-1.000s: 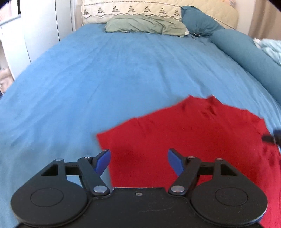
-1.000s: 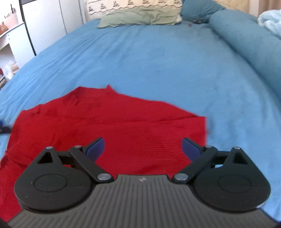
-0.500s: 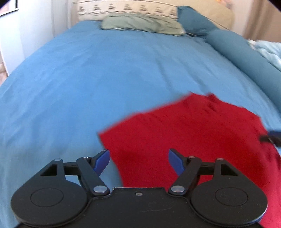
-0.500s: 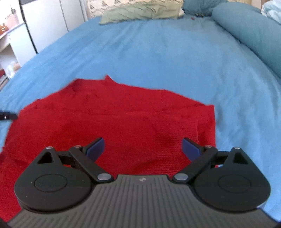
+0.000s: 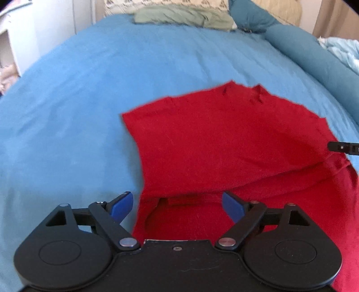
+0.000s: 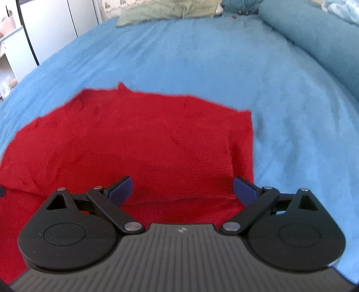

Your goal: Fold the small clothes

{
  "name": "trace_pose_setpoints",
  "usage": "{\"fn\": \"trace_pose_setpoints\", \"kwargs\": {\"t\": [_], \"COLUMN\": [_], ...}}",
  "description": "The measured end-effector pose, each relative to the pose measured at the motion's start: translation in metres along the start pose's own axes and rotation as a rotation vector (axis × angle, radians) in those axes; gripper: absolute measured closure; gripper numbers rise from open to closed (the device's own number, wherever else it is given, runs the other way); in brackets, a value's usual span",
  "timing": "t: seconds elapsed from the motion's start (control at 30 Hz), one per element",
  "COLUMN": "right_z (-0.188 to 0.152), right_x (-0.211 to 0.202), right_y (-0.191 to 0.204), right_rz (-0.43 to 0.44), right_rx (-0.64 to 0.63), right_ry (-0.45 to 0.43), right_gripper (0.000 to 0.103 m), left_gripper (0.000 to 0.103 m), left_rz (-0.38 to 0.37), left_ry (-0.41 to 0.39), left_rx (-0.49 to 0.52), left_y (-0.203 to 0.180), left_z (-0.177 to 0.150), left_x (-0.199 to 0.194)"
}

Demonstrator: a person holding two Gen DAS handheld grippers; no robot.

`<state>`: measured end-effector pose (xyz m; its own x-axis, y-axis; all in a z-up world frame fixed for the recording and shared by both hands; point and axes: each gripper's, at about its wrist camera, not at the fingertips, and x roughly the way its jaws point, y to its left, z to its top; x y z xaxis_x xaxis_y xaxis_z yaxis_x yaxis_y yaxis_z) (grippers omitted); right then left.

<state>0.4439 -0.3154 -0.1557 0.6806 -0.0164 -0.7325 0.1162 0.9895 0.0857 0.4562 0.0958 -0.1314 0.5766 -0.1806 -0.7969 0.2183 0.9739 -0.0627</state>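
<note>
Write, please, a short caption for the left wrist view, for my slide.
Open left gripper hovering over a partly folded red shirt on a blue bed.

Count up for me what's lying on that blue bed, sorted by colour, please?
Red: 1, the shirt, partly folded over itself
Green: 1, the flat pillow at the head
Teal: 2, the bolster and a cushion
Cream patterned: 1, the back pillow
Total: 5
</note>
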Motion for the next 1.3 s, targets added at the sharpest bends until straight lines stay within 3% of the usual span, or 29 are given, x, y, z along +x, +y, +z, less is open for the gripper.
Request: {"fn": "trace_pose_setpoints", "kwargs": {"t": [0.23,0.43,0.57,0.77,1.0,1.17,1.3], "right_z": [-0.002,-0.025,-0.062,-0.133,-0.215,-0.250,-0.266], "right_x": [-0.112,-0.201,-0.242,-0.272,-0.273,-0.280,-0.288], "right_y": [-0.017,-0.025,-0.031,-0.043,-0.038,-0.023,-0.015], "right_rz": [0.030,-0.001,0.005,0.054,0.088,0.082,0.069], "right_rx": [0.043,0.058,0.061,0.062,0.031,0.034,0.040], "right_ry": [-0.158,-0.214,-0.240,-0.225,-0.215,-0.189,-0.108], "right_gripper": [0.000,0.000,0.000,0.000,0.000,0.000,0.000], "left_gripper": [0.013,0.013,0.013,0.013,0.016,0.020,0.025], "left_rz": [0.066,0.058,0.036,0.059,0.070,0.069,0.084], "left_ry": [-0.107,-0.146,-0.156,-0.163,-0.200,-0.212,-0.175], "left_rx": [-0.010,-0.010,-0.014,-0.001,-0.027,-0.040,-0.076], "left_y": [-0.018,-0.026,-0.029,-0.037,-0.047,-0.058,-0.057], "left_z": [-0.018,-0.042,-0.068,-0.131,-0.201,-0.230,-0.247], "left_x": [-0.099,-0.147,-0.166,-0.181,-0.182,-0.191,-0.191]}}
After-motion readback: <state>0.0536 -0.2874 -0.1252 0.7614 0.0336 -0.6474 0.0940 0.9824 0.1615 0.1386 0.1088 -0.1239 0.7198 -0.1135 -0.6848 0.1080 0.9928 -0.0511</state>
